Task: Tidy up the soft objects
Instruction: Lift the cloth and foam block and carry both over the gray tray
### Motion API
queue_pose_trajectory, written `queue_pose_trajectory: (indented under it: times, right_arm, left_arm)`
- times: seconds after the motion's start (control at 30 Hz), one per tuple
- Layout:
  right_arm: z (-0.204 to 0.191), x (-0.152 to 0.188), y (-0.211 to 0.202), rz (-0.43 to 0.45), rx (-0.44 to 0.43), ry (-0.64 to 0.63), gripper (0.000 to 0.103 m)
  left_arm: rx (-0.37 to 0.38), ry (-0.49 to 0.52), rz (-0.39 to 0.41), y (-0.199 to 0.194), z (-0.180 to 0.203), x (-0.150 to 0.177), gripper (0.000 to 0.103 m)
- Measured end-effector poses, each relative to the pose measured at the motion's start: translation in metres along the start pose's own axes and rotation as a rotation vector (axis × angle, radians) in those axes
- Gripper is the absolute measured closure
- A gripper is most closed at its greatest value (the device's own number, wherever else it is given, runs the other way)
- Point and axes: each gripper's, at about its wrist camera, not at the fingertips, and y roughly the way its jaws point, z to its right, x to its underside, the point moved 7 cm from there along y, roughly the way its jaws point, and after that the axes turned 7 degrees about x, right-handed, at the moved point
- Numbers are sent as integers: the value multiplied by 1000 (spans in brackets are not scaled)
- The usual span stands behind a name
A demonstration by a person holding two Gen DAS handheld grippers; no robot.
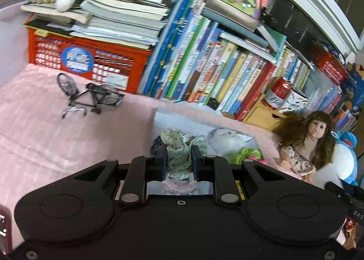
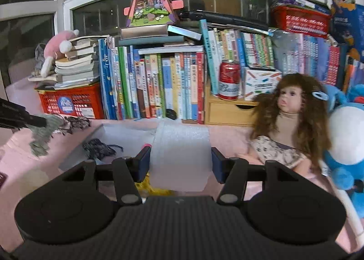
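Note:
My left gripper (image 1: 179,160) is shut on a pale green floral cloth (image 1: 178,146) and holds it above a white foam box (image 1: 179,119) on the pink bedspread. In the right wrist view the same cloth (image 2: 45,130) hangs from the left gripper at the left edge. My right gripper (image 2: 180,162) has its jaws wide around the white foam box flap (image 2: 180,151); whether the pads press it I cannot tell. Inside the box lie a dark patterned cloth (image 2: 99,147), a bright green cloth (image 1: 246,154) and a clear bag (image 1: 227,139).
A long-haired doll (image 2: 289,119) and a blue plush (image 2: 348,146) sit to the right. Rows of books (image 2: 159,82), a red crate (image 2: 70,103), a red can (image 2: 229,80) and a wooden drawer (image 2: 227,110) line the back. A model bicycle (image 1: 88,94) stands at left.

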Motion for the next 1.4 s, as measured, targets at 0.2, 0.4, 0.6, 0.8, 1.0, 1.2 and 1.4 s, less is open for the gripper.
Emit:
queue_pose_trajectory:
  times: [0.2, 0.4, 0.6, 0.8, 1.0, 1.2, 1.4]
  right_arm:
    - [-15, -25, 26, -58, -49, 38, 44]
    - [-50, -40, 63, -132, -118, 39, 44]
    - [-95, -38, 106, -218, -123, -31, 44]
    - [-117, -31, 142, -294, -147, -33, 44]
    - [-124, -20, 173, -353, -130, -10, 44]
    - [-131, -7, 192, -395, -113, -12, 44]
    - [-134, 6, 202, -427, -86, -22, 44]
  left_arm:
    - [17, 22, -44, 24, 14, -18, 84]
    - [23, 38, -85, 61, 19, -37, 84]
    - [13, 35, -155, 112, 15, -50, 84]
    - [-15, 46, -215, 151, 6, -45, 84]
    - [-14, 28, -249, 175, -6, -41, 83]
    - [-6, 37, -271, 190, -10, -34, 83]
    - [-10, 61, -286, 199, -10, -27, 82]
